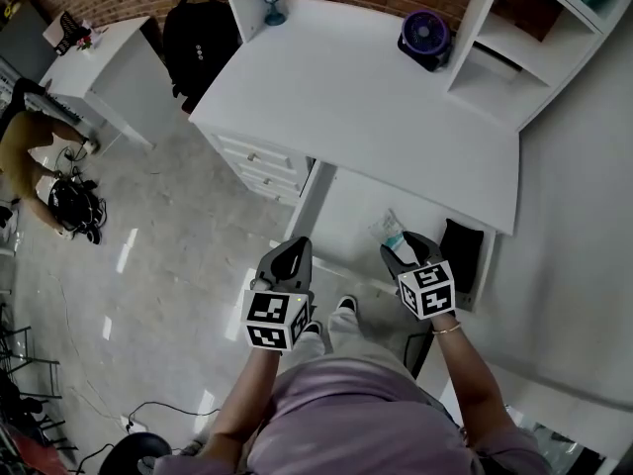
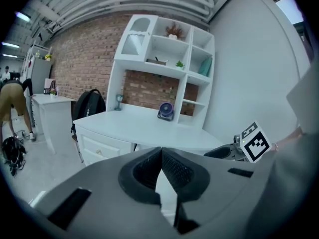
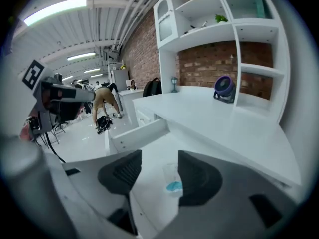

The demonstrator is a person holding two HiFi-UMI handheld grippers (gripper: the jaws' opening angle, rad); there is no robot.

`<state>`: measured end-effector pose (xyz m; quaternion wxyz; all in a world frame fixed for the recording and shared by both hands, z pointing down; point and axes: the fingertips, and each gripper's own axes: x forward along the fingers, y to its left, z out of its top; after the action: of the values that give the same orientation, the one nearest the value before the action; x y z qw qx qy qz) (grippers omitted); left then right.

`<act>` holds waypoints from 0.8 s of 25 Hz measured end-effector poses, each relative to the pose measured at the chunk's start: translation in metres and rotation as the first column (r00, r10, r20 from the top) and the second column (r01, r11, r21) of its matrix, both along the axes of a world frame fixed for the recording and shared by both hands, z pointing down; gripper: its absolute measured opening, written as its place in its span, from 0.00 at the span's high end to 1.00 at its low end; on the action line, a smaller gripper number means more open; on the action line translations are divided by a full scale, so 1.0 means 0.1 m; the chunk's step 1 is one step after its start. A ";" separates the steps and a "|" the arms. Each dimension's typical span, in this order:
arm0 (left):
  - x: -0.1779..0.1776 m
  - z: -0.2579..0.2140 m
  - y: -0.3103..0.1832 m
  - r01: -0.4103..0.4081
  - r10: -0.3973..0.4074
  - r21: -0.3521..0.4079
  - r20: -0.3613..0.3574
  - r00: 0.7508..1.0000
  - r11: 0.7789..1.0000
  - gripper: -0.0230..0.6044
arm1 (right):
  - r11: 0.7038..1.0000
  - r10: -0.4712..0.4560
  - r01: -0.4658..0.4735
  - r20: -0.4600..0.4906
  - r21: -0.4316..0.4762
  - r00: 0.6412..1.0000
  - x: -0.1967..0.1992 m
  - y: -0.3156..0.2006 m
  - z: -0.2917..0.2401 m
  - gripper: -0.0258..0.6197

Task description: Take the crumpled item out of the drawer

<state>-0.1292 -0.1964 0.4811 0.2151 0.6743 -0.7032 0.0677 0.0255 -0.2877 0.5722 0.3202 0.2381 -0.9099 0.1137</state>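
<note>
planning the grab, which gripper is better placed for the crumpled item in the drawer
Right: the right gripper is open, with the crumpled item showing between its jaws. The left gripper is shut.

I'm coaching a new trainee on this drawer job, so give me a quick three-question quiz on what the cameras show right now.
1. Where does the crumpled item lie?
A. on the desk top
B. in the open drawer
C. on the floor
2. True or false: the jaws of the left gripper are together with nothing between them.
3. Fill in: in the right gripper view, the crumpled item shows between the jaws of the right gripper, which stand ____.

Key
1. B
2. True
3. apart
</note>
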 end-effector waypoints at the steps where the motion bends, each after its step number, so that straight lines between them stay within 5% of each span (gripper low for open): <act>1: -0.03 0.01 0.02 0.015 -0.015 -0.001 0.002 1.000 1.000 0.96 | 1.000 -0.019 0.019 -0.018 0.005 1.000 -0.03 -0.01 0.04 0.60; 9: -0.25 0.08 0.19 0.101 -0.101 -0.040 0.005 0.995 0.994 0.96 | 0.995 -0.099 0.098 -0.148 -0.019 0.984 -0.19 -0.17 0.52 0.59; 20: -0.47 0.22 0.33 0.209 -0.210 -0.089 -0.007 0.978 0.974 0.96 | 0.987 -0.162 0.145 -0.368 -0.074 0.916 -0.26 -0.37 1.30 0.56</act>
<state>-0.1765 -0.1631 0.5030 0.2561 0.5869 -0.7649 0.0700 -0.0001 -0.3243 0.7018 0.5002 0.1758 -0.8457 0.0614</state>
